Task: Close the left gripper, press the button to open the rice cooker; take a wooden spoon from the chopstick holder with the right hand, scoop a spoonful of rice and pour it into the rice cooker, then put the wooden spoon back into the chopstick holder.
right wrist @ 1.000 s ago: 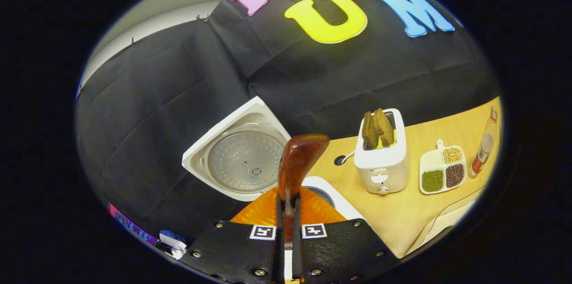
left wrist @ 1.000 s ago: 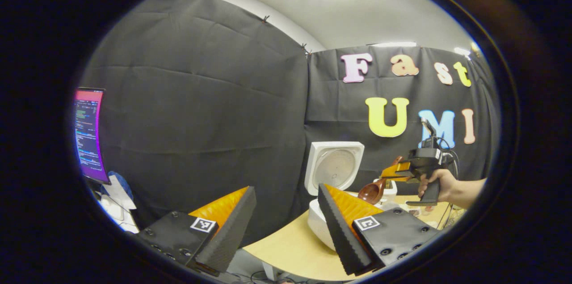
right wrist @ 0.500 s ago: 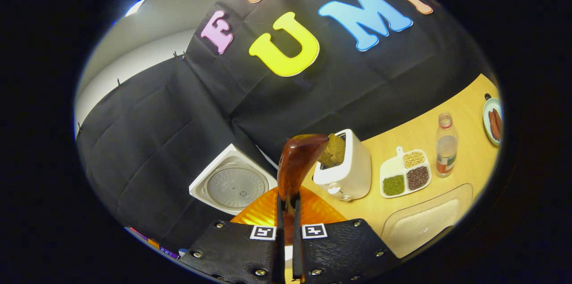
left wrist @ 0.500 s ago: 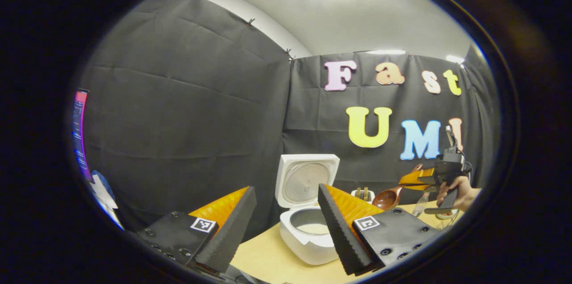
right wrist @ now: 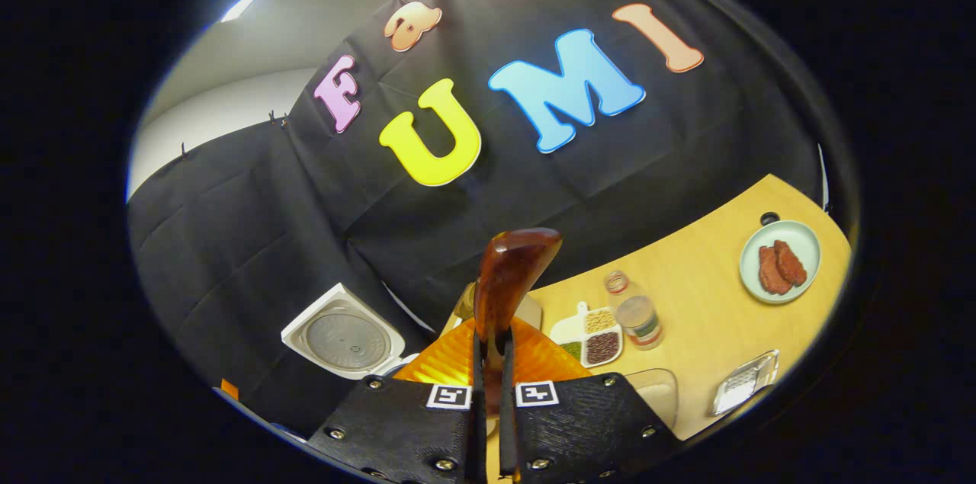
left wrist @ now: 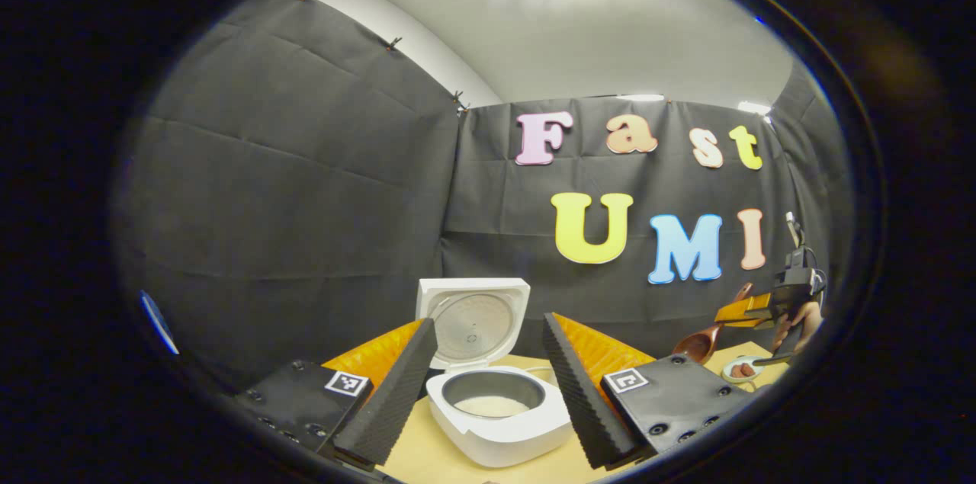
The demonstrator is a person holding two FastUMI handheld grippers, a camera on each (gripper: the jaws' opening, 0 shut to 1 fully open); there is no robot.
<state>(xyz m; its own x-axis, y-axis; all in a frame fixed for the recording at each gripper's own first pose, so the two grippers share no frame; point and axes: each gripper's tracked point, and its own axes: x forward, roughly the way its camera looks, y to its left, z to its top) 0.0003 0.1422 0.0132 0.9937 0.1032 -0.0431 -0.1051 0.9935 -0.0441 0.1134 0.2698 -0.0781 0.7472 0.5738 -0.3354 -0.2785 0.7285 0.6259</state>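
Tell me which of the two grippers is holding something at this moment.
The right gripper: its fingers are shut on the wooden spoon. The left gripper is open and empty, framing the open rice cooker.

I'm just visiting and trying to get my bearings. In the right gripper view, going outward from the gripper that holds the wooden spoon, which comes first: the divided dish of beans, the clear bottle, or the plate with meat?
1. Divided dish of beans, just right of the right gripper and its wooden spoon.
2. Clear bottle, right beside the dish, slightly farther out.
3. Plate with meat, far right on the table.
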